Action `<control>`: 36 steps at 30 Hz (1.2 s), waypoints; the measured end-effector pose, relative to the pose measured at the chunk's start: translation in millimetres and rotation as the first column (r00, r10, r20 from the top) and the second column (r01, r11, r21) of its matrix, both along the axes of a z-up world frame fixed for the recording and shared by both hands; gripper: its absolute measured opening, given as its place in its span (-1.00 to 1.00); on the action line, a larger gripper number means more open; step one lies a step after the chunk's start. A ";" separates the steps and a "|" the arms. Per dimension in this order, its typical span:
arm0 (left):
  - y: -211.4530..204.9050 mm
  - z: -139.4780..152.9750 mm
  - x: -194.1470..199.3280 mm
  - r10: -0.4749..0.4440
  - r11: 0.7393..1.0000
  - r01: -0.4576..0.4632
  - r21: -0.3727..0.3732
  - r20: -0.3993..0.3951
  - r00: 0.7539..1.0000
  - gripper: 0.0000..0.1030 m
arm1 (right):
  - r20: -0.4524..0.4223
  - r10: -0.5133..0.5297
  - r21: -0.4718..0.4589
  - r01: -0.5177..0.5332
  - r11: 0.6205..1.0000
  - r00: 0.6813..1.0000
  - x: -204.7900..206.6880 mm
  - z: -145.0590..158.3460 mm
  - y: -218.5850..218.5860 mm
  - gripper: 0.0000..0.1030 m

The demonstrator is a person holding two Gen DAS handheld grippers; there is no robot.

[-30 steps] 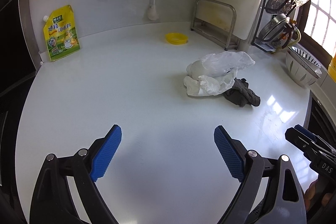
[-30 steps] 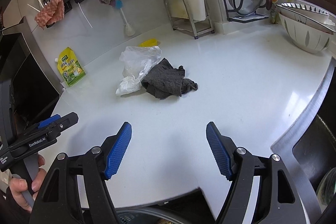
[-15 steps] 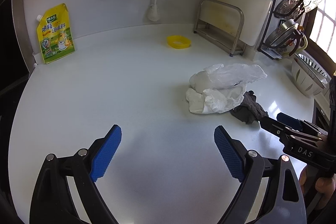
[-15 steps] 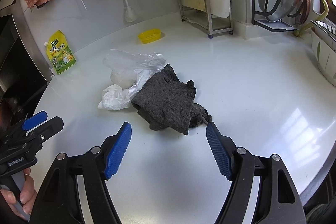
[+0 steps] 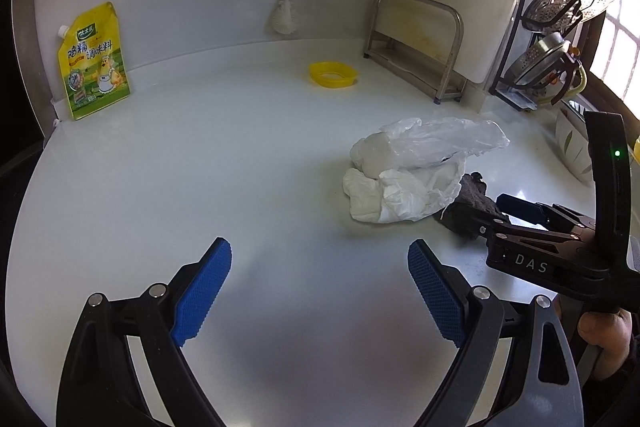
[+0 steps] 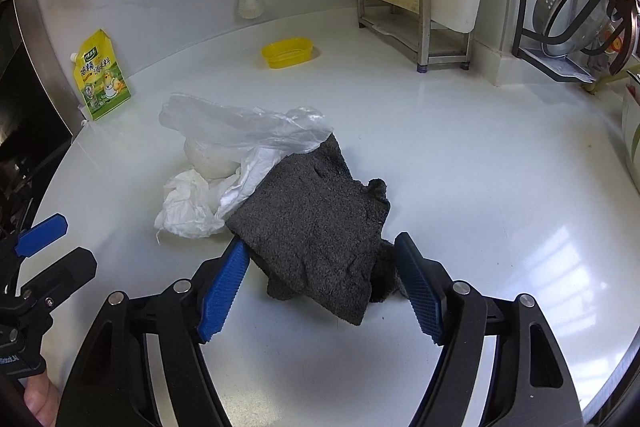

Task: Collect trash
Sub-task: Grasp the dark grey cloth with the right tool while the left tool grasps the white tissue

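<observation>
A dark grey cloth (image 6: 320, 231) lies crumpled on the white counter (image 6: 480, 155), partly over a clear plastic bag (image 6: 240, 127) and crumpled white paper (image 6: 188, 203). My right gripper (image 6: 322, 285) is open, its blue pads either side of the cloth's near edge; I cannot tell if they touch it. My left gripper (image 5: 320, 291) is open and empty, short of the bag (image 5: 432, 143) and paper (image 5: 384, 195). The cloth (image 5: 468, 207) shows behind the right gripper in the left wrist view.
A yellow seasoning pouch (image 5: 94, 63) leans on the back wall at left. A small yellow dish (image 6: 288, 53) sits at the back. A steel rack with a cutting board (image 6: 404, 11), a pot rack (image 6: 580, 15) and a bowl (image 5: 574, 151) stand to the right.
My right gripper has moved forward until the grey cloth lies between its open fingers. My left gripper has edged forward slightly; the right gripper now reaches further into its view.
</observation>
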State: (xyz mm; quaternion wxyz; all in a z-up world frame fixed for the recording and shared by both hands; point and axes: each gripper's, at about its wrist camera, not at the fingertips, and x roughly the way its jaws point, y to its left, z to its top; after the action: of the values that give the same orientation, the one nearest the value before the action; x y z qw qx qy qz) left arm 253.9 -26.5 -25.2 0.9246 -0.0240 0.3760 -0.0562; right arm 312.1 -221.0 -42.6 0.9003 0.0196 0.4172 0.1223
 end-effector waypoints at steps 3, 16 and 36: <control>-7.4 -1.0 2.5 -0.008 1.000 0.008 0.007 -0.004 1.000 0.71 | 0.009 0.015 -0.002 -0.015 1.000 1.000 0.1 -0.1 1.2 0.10; -39.4 -5.2 13.5 -0.030 1.000 0.029 -0.006 -0.031 0.999 0.71 | 0.030 -0.126 0.146 0.120 0.982 0.992 -24.1 5.1 -55.4 -0.64; -58.5 -29.3 57.2 0.058 0.998 -0.057 0.008 -0.120 0.991 0.19 | 0.036 -0.212 0.286 0.194 0.938 0.977 -46.9 13.6 -98.4 -0.64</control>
State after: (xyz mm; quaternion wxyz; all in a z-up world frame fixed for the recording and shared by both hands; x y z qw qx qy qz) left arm 311.1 -85.0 -54.5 0.9016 -0.0361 0.4302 -0.0271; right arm 265.2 -319.4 -29.0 0.9095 0.1861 0.3613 0.0874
